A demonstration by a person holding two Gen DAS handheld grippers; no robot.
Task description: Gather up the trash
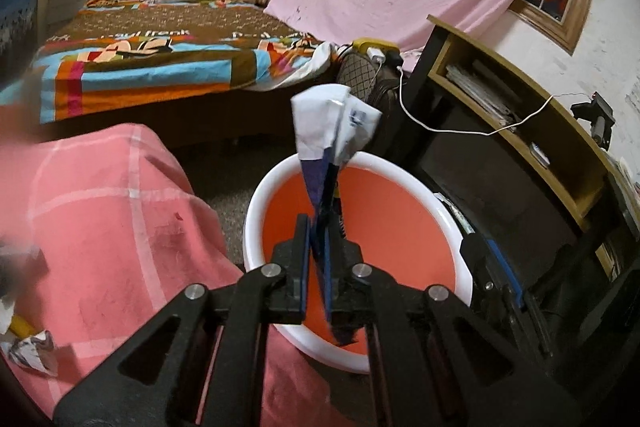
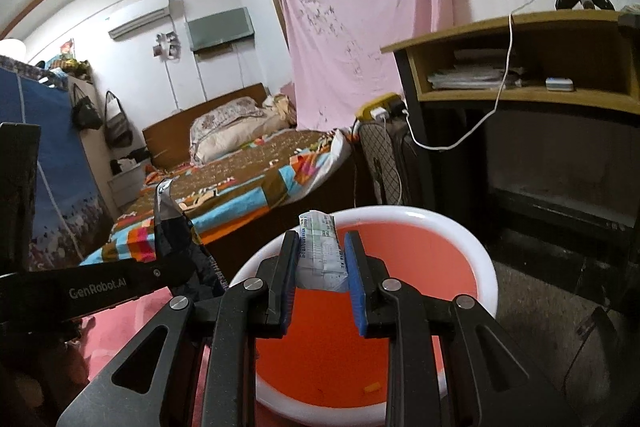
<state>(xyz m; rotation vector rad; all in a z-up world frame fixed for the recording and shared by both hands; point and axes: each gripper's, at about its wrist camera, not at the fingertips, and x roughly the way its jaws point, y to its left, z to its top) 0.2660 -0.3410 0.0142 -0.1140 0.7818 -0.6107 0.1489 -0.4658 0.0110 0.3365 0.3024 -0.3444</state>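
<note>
My left gripper (image 1: 319, 227) is shut on a white and dark blue wrapper (image 1: 328, 131) and holds it above the white-rimmed orange bin (image 1: 440, 215). My right gripper (image 2: 322, 243) is shut on a small printed paper packet (image 2: 322, 255) and holds it over the same bin (image 2: 486, 267). The left gripper with its wrapper (image 2: 172, 227) shows at the left of the right wrist view, and the right gripper's finger (image 1: 492, 267) at the bin's right rim in the left wrist view. Crumpled paper (image 1: 34, 351) lies on the pink cloth at far left.
A pink checked cloth (image 1: 120, 227) covers a surface left of the bin. A bed (image 1: 160, 47) stands behind. A wooden desk with shelf (image 2: 520, 67) and a white cable (image 2: 460, 143) stand right of the bin. Bags (image 1: 372, 75) sit between bed and desk.
</note>
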